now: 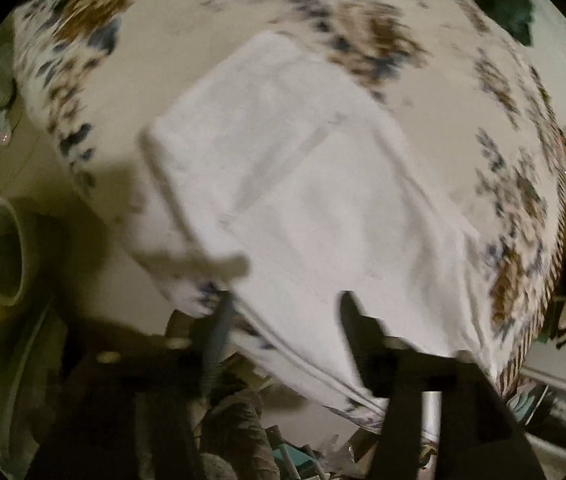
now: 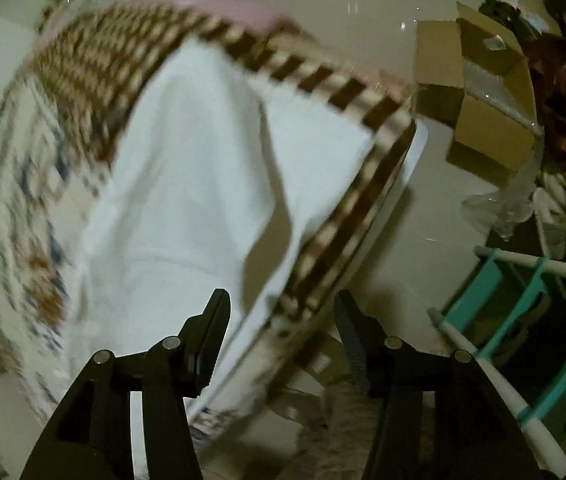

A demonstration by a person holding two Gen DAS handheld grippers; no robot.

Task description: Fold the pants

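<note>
The white pants [image 1: 303,184] lie folded flat on a floral bedspread [image 1: 383,40], blurred by motion. My left gripper [image 1: 283,304] hovers open and empty over their near edge. In the right wrist view the pants [image 2: 187,184] reach the bed's corner, against the brown-and-cream striped border [image 2: 347,216]. My right gripper [image 2: 281,304] is open and empty over the pants' near edge at that corner.
A white round bin [image 1: 3,252] stands on the floor left of the bed. A dark green cloth [image 1: 511,0] lies at the far right of the bed. Cardboard boxes [image 2: 479,92], plastic wrap and a teal-and-white rack [image 2: 523,312] crowd the floor to the right.
</note>
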